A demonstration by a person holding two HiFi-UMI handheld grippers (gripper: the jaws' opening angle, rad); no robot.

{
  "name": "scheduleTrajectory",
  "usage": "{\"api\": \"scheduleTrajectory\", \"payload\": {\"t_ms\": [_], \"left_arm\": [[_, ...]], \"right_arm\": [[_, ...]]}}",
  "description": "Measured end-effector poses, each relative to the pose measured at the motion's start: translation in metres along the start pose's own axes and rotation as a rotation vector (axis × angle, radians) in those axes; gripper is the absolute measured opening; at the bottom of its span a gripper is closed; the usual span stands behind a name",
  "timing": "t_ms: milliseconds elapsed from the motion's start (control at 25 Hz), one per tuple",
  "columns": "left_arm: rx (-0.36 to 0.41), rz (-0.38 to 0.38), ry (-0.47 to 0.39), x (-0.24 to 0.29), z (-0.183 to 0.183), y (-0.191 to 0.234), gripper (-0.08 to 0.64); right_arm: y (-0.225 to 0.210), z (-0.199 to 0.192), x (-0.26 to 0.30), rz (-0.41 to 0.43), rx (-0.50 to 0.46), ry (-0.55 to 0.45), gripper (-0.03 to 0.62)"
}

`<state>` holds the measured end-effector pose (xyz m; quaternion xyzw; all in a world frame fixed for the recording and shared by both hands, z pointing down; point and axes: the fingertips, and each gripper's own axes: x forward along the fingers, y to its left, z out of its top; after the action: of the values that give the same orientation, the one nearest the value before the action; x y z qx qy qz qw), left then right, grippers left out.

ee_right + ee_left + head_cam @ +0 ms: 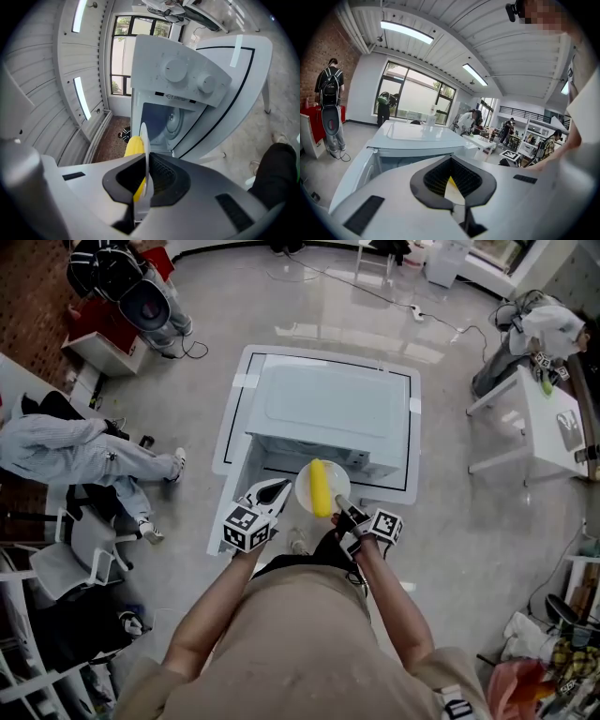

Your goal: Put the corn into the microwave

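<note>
1. We see a bright room, lit by ceiling strip lights [404, 32] and a wide daylit window [412, 96].
2. Glare streaks the polished floor [375, 306] and the microwave [328, 409] top.
3. Both gripper views bend strongly at the edges, corners black; shadows are soft.

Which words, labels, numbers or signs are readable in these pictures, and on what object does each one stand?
No text can be read.
Label under the knobs of the microwave: too small and blurred to read.
Marker cubes: square patterns only, no words.
</note>
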<state>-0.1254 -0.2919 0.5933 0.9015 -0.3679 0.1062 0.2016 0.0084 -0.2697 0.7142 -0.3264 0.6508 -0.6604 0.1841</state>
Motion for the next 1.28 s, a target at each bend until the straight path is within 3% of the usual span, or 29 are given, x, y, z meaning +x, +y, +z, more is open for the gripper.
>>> {"api": "scheduleTrajectory", "payload": {"t_ms": [200,640,1280], "left_arm": [[0.016,-0.006,0.02,0.008,-0.008,0.008,0.003],[-0.026,0.041,0.053,0.04,-0.037,0.046,0.003],[-0.028,0.054,0.105,0.054,-0.051,0.075,0.003]], "right_arm": [[-0.022,-0.001,0.025,-0.008,0.01,-0.018,0.017],[-0.069,0.008,0.094,-0.041,0.01,-0.046,0.017],[-0.123,0.048,0.148,-0.083,0.075,-0.213,0.017]]}}
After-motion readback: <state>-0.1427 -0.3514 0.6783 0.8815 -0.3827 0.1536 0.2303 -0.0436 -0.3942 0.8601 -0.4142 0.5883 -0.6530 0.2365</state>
